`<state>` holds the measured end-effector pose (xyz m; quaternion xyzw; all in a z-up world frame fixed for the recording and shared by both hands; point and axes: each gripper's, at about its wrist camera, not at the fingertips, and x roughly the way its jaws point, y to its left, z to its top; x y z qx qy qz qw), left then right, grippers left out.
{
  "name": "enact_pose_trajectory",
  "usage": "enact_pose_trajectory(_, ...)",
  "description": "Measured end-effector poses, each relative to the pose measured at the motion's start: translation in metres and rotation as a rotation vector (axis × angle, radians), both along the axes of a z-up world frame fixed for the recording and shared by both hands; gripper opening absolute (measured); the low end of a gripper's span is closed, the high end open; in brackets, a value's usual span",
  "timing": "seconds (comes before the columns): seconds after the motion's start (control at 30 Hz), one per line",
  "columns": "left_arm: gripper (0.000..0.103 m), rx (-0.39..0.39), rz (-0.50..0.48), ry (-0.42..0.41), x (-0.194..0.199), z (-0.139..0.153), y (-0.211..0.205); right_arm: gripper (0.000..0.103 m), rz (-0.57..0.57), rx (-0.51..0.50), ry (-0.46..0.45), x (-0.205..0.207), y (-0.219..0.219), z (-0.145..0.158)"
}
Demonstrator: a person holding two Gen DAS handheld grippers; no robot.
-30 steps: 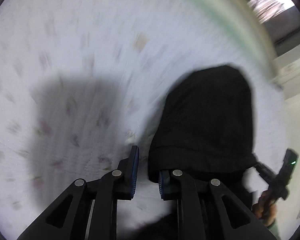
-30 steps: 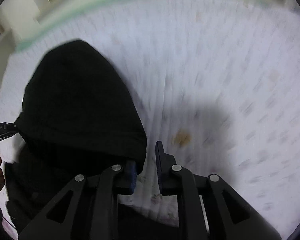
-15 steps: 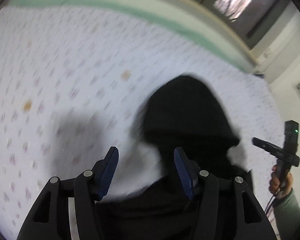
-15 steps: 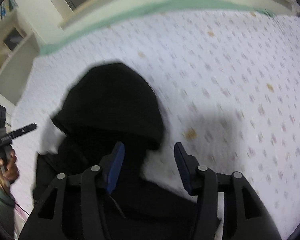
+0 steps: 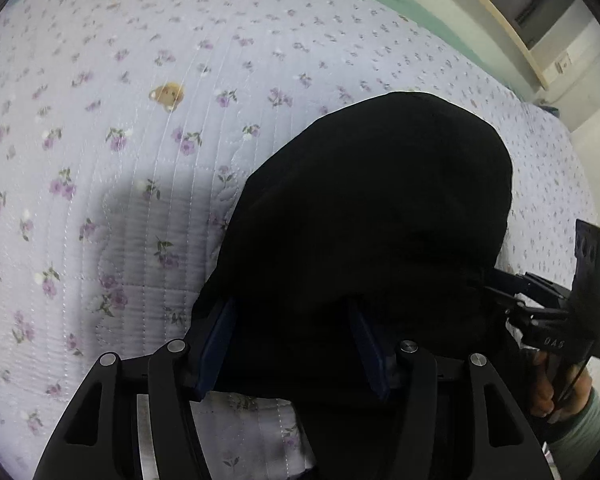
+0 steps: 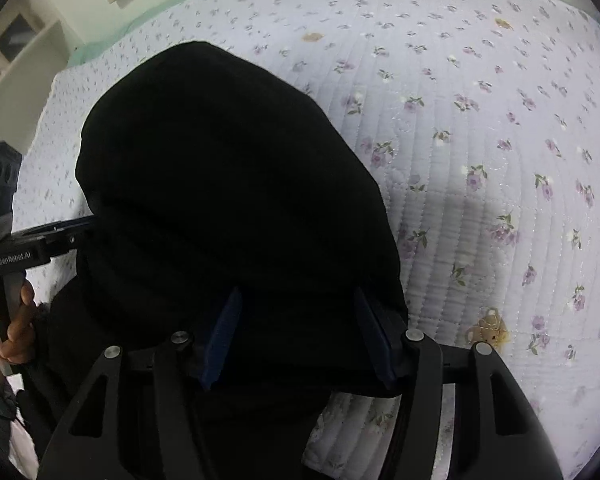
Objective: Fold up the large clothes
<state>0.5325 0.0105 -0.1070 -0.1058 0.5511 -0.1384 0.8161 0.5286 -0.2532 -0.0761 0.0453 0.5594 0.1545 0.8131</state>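
Floral quilt (image 5: pixel 148 168), black hooded garment (image 5: pixel 372 208) — right gripper (image 6: pixel 296 336) opening over it

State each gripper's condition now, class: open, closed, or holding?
Left gripper: open, black garment between its jaws.
Right gripper: jaws opening, black garment between them.

- A quilt (image 5: pixel 140 128) with purple flowers and small bears covered the bed.
- A black hooded garment (image 5: pixel 372 208) lay on the quilt, its hood spread flat, towards the green edge (image 5: pixel 420 8).
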Motion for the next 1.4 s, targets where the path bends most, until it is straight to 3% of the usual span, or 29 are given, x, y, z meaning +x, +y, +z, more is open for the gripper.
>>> enact_pose_trajectory(0.1,0.059,0.012,-0.024,-0.026,-0.006,0.014,0.001,0.061,0.025,-0.014,0.012,-0.001,-0.001,0.011)
enact_pose_trajectory(0.23,0.06,-0.025,-0.071,-0.116,-0.014,0.066,0.017,0.064,0.067,0.043,-0.009,-0.001,-0.01,0.045)
enact_pose_trajectory(0.27,0.063,-0.034,-0.081,-0.128,-0.012,0.077,0.02,0.068,0.074,0.053,-0.021,0.001,-0.014,0.053)
enact_pose_trajectory(0.33,0.082,-0.047,-0.097,-0.158,-0.003,0.096,0.028,0.075,0.085,0.052,-0.041,0.01,-0.021,0.065)
enact_pose_trajectory(0.4,0.082,-0.044,-0.121,-0.171,0.011,0.103,0.03,0.076,0.085,0.018,-0.062,0.022,-0.025,0.069)
enact_pose_trajectory(0.5,0.082,-0.084,-0.171,-0.101,0.041,0.088,0.032,0.076,0.103,-0.006,-0.054,0.042,-0.031,0.063)
enact_pose_trajectory(0.6,0.082,-0.121,-0.21,0.016,0.071,0.052,0.035,0.076,0.153,0.025,-0.011,0.065,-0.028,0.05)
enact_pose_trajectory(0.73,0.082,-0.194,-0.23,0.069,0.087,0.025,0.026,0.076,0.213,0.067,0.034,0.08,-0.024,0.029)
enact_pose_trajectory(0.83,0.081,-0.23,-0.27,0.085,0.093,0.013,0.011,0.076,0.242,0.113,0.075,0.102,0.002,0.01)
enact_pose_trajectory(0.87,0.077,-0.211,-0.286,0.074,0.092,0.012,0.003,0.069,0.251,0.119,0.076,0.099,0.003,0.006)
enact_pose_trajectory(0.9,0.06,-0.186,-0.3,0.059,0.088,0.012,-0.003,0.05,0.276,0.126,0.067,0.097,0.01,0.006)
enact_pose_trajectory(0.93,0.044,-0.146,-0.314,0.042,0.083,0.014,-0.009,0.044,0.3,0.114,0.05,0.091,0.017,0.007)
enact_pose_trajectory(1.0,0.026,-0.104,-0.334,-0.007,0.069,0.025,-0.017,0.025,0.336,0.058,-0.011,0.075,0.03,0.023)
enact_pose_trajectory(1.03,0.021,-0.094,-0.338,-0.027,0.064,0.032,-0.018,0.021,0.353,0.037,-0.039,0.063,0.036,0.031)
enact_pose_trajectory(1.17,0.018,-0.066,-0.335,-0.126,0.02,0.075,-0.019,0.019,0.387,-0.028,-0.147,0.016,0.047,0.071)
enact_pose_trajectory(1.4,0.018,-0.014,-0.339,-0.242,-0.097,0.147,-0.024,0.019,0.383,-0.133,-0.314,-0.103,0.063,0.147)
